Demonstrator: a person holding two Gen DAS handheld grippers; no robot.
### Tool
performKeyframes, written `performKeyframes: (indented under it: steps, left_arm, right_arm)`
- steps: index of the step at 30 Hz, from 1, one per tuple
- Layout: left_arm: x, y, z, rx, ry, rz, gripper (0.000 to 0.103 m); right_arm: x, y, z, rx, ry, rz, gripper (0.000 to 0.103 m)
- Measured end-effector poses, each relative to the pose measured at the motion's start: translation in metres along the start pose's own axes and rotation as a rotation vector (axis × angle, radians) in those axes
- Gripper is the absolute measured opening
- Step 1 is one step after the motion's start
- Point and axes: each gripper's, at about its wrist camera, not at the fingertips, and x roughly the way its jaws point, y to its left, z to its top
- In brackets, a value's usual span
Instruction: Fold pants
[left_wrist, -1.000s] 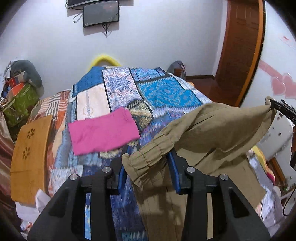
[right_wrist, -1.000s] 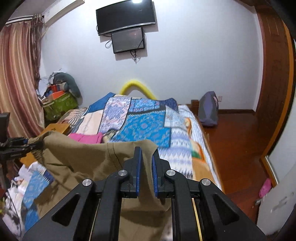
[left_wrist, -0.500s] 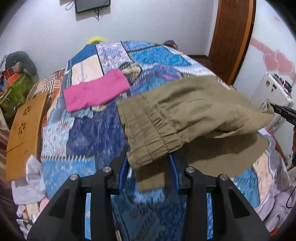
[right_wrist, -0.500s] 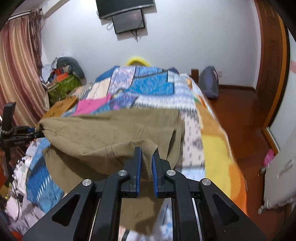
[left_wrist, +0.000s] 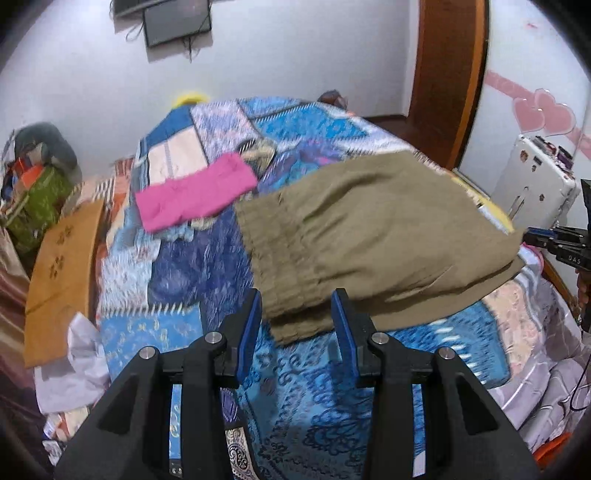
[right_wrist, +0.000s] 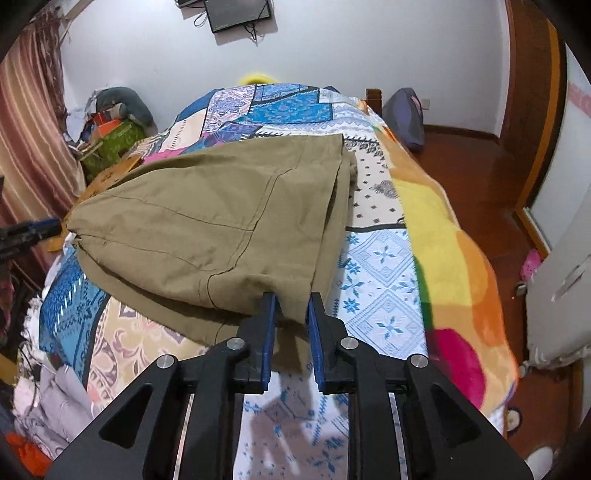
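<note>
Since a second ago you have swung the olive-khaki cotton pants (left_wrist: 373, 236) down and forward, so that the folded half which hung in the air between your hands now lies over the lower layer on the patchwork quilt bed (left_wrist: 317, 376), beside the bright pink folded garment (left_wrist: 192, 197) and not touching it. Your left tool (left_wrist: 297, 317) has its blue pads standing moderately apart, with the gathered elastic cuff end of the pants bunched between them; the cloth seems to fill the gap, so I judge it a loose grip on a thick wad, though the blur makes pad contact hard to confirm. Your right tool (right_wrist: 290, 314) has just been opening: its jaws now stand a little apart with the corner of the folded fabric between them, and the pads no longer look to press it. The pants are light, limp woven cloth. They drape, sag and crease wherever unsupported, and will slide a little over the quilt. They are not fragile, but a single-layer pinch will let the under layer fall away. For the next fold, take hold at the two ends of one edge, at the thick elastic hem and the seamed corner, catching all layers, and keep the edge taut between your hands.
</note>
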Motion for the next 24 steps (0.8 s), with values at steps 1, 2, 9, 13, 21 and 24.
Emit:
performKeyframes:
  steps: [1, 2, 9, 13, 21, 24]
  left_arm:
    - [-0.004, -0.004, 0.004, 0.009, -0.011, -0.010, 0.040]
    - [-0.007, -0.011, 0.009, 0.026, -0.022, -0.021, 0.040]
    - [0.008, -0.059, 0.013, 0.211, -0.018, -0.008, 0.056]
    - [0.031, -0.071, 0.001, 0.265, 0.017, 0.012, 0.072]
    - [0.053, -0.092, -0.006, 0.397, 0.035, 0.068, 0.072]
    - [0.052, -0.097, 0.002, 0.413, 0.014, 0.054, 0.072]
  right_arm:
    - [-0.006, 0.002, 0.002, -0.013, -0.011, -0.008, 0.016]
    - [-0.012, 0.003, 0.005, -0.021, -0.026, -0.010, 0.017]
    - [-0.034, 0.025, 0.022, -0.067, -0.099, 0.021, 0.032]
    - [-0.031, 0.045, 0.025, -0.109, -0.122, 0.037, 0.063]
    - [0.007, 0.083, 0.020, -0.197, -0.050, 0.095, 0.064]
    - [0.019, 0.095, 0.019, -0.214, -0.022, 0.122, 0.064]
